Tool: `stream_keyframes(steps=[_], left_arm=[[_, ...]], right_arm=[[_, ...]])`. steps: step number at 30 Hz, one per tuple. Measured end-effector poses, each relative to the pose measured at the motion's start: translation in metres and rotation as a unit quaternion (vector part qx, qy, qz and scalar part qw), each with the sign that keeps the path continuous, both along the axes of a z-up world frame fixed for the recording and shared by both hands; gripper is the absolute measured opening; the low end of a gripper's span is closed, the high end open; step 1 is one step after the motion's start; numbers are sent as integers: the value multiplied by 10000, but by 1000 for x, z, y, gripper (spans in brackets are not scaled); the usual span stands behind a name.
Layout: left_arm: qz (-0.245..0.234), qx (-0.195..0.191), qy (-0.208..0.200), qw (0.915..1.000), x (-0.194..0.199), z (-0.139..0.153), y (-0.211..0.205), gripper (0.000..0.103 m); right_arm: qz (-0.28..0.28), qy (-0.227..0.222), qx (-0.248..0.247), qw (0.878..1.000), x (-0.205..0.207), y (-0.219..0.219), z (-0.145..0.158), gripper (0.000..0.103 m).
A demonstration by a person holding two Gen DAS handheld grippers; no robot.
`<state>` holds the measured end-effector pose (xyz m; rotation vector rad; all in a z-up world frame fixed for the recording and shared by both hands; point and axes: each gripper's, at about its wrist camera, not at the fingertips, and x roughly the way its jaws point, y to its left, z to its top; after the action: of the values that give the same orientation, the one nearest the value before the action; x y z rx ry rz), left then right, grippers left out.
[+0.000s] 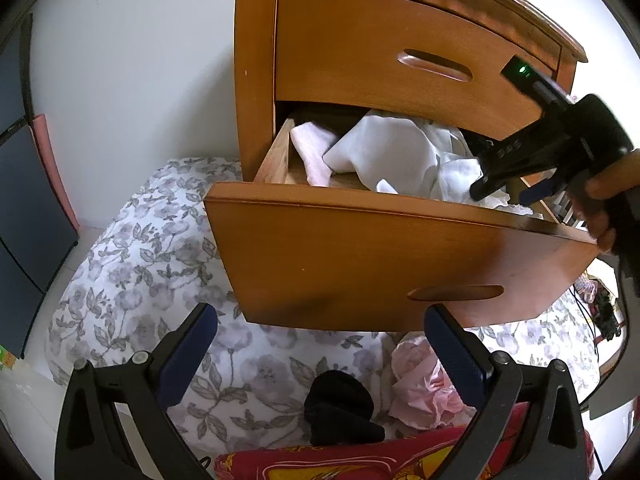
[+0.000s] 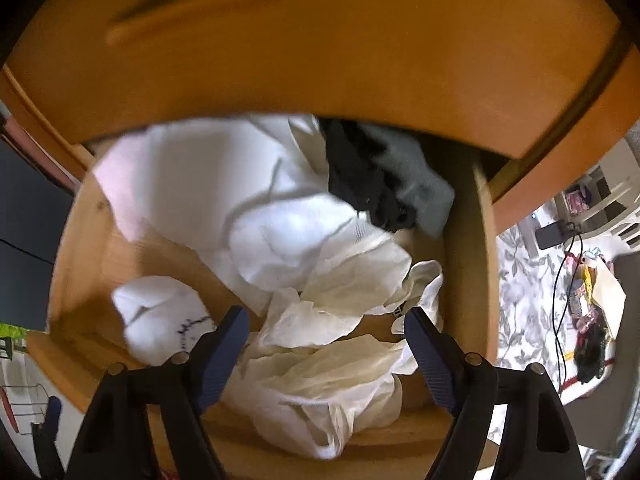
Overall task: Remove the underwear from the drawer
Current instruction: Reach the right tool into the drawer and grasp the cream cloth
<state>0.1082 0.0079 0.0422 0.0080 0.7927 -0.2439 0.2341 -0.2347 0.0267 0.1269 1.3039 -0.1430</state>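
Observation:
The wooden drawer (image 1: 380, 256) is pulled out of the nightstand and holds a heap of white underwear (image 1: 396, 156). My right gripper (image 1: 508, 192) reaches down into its right side, held by a hand. In the right wrist view my right gripper (image 2: 326, 320) is open just above crumpled white underwear (image 2: 332, 320), with a black garment (image 2: 360, 176) and a grey one (image 2: 420, 184) farther back. My left gripper (image 1: 320, 320) hangs open in front of and below the drawer front, holding nothing.
A closed upper drawer (image 1: 400, 52) overhangs the open one. Below lies floral bedding (image 1: 152, 264) with a black garment (image 1: 340, 408), pink cloth (image 1: 424, 388) and a red patterned item (image 1: 360, 460). Cables and clutter (image 2: 580, 280) lie at the right.

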Motion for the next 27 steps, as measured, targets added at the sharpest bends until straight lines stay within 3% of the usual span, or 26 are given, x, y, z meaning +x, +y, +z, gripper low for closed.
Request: stream_keyframes(steps=[4,9,21,27], left_arm=[[-27,-43,27,10000,1,-1,1,103],[-40,-103,68,9999,2,-2,2,103],[-48,-125,94,9999,3,-3,3,103],[-49,-130,94,9999,3,-3,3,103]], right_arm=[[-13,188,-175,9997,5,1,-13,77],[-114,323,-193,9992,6,-6,-25,58],[-113,-245,-210,9994,-11,-28,-5,9],[24,-434,-138,9990,-26,-20,4,5]])
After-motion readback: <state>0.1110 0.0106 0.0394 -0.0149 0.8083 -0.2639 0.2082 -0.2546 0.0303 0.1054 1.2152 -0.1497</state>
